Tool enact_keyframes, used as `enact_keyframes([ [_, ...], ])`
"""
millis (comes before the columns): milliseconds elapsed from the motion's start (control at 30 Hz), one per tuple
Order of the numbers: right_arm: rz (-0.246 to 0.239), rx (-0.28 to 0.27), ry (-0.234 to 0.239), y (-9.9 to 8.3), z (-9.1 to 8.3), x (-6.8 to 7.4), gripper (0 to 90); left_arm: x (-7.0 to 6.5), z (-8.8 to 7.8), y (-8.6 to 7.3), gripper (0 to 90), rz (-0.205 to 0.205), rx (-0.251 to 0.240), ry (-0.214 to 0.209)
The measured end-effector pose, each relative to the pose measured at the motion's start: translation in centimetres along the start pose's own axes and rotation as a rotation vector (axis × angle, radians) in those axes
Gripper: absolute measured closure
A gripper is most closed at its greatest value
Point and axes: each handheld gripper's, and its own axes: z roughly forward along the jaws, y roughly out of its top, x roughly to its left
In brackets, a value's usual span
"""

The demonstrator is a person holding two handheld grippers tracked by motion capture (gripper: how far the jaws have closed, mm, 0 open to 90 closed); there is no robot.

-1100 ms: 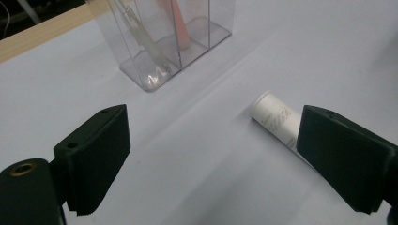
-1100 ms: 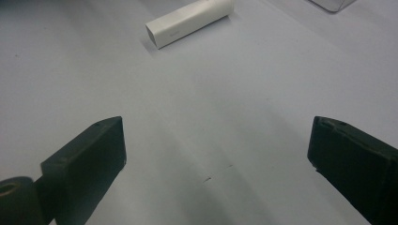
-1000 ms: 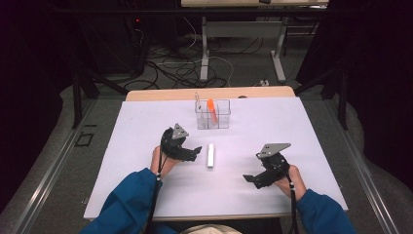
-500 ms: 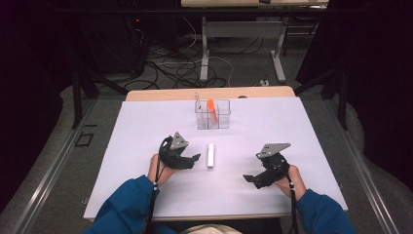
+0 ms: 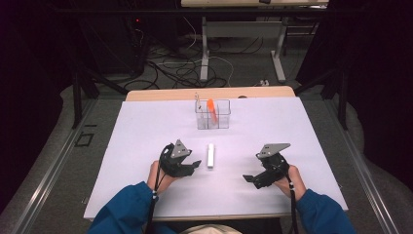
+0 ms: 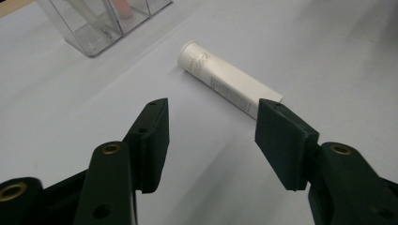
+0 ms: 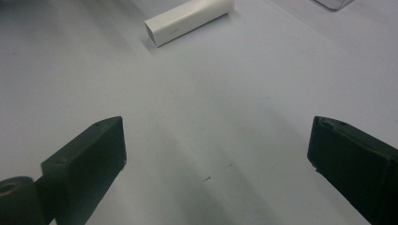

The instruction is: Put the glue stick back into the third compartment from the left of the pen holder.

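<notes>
Early in the work, by the look of it: nothing gripped, nothing lifted. Reaching with the left gripper (image 5: 195, 165) toward a white cylindrical plastic tube (image 5: 210, 155) lying flat on the white tabletop (image 5: 146, 131), between the two hands and nearer the left one. Seen in the left gripper view with the black jaws about half apart, having just been closing, with nothing between them. Seen there too with the white tube (image 6: 230, 84) just beyond the tips and slanted across their line, its near end close to one pad, with no contact visible. So: released, not grasping.

Resting the right gripper (image 5: 248, 179) low near the table edge, well apart from the tube. Jaws spread wide in the right gripper view, with bare table between them and the tube (image 7: 187, 21) far ahead. Released as well.

Left to do, probably: closing on the tube, lifting it, and carrying it toward the far side of the table, perhaps into the container there.

Standing upright at the far middle of the table, well apart from the tube: a clear plastic compartmented organiser (image 5: 223, 119). Holding an orange stick-like item (image 5: 211, 108) that leans up out of the compartment left of the divider, plus what looks like a thin pale piece at its left edge, too small to name. Nothing visible in the right-hand compartment.
</notes>
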Motion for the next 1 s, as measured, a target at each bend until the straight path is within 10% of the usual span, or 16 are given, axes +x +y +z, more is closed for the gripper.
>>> enact_keyframes([
  [633,0.000,0.003,0.000,0.0,0.1,0.0,4.0,-3.0,1.9,-0.2,89.2,0.092,0.027,-0.098],
  [1000,-0.003,-0.007,0.002,-0.1,0.2,0.0,4.0,-3.8,3.8,-0.2,89.5,0.110,0.054,-0.077],
])
